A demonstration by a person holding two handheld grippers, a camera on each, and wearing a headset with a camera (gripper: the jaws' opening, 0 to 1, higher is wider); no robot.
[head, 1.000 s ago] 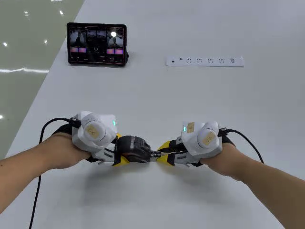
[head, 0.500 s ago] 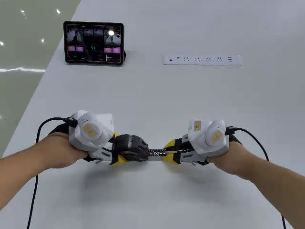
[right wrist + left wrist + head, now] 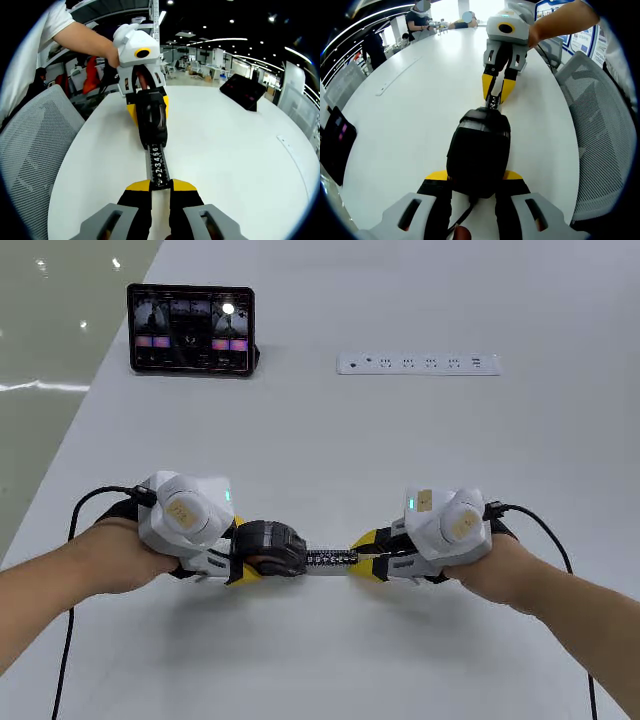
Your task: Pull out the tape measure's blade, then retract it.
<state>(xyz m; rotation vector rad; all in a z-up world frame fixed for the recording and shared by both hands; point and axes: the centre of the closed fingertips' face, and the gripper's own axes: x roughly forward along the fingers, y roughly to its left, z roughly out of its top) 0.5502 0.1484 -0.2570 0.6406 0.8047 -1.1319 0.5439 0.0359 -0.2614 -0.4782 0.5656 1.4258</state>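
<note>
White workbench (image 3: 320, 440), lower centre: left gripper (image 3: 243, 552) clamps black tape measure (image 3: 275, 547), right gripper (image 3: 360, 556) pinches numbered blade (image 3: 330, 558); slip risks snap-back.

White table (image 3: 330, 440) carries a propped tablet (image 3: 190, 329) and power strip (image 3: 417, 364).

Bright overhead light floods the matte white tabletop (image 3: 400, 440), casting soft shadows beneath the left gripper (image 3: 240, 552) and right gripper (image 3: 360, 556). Glare dots the glossy green floor (image 3: 40, 340). Gripper views bend at the edges.
</note>
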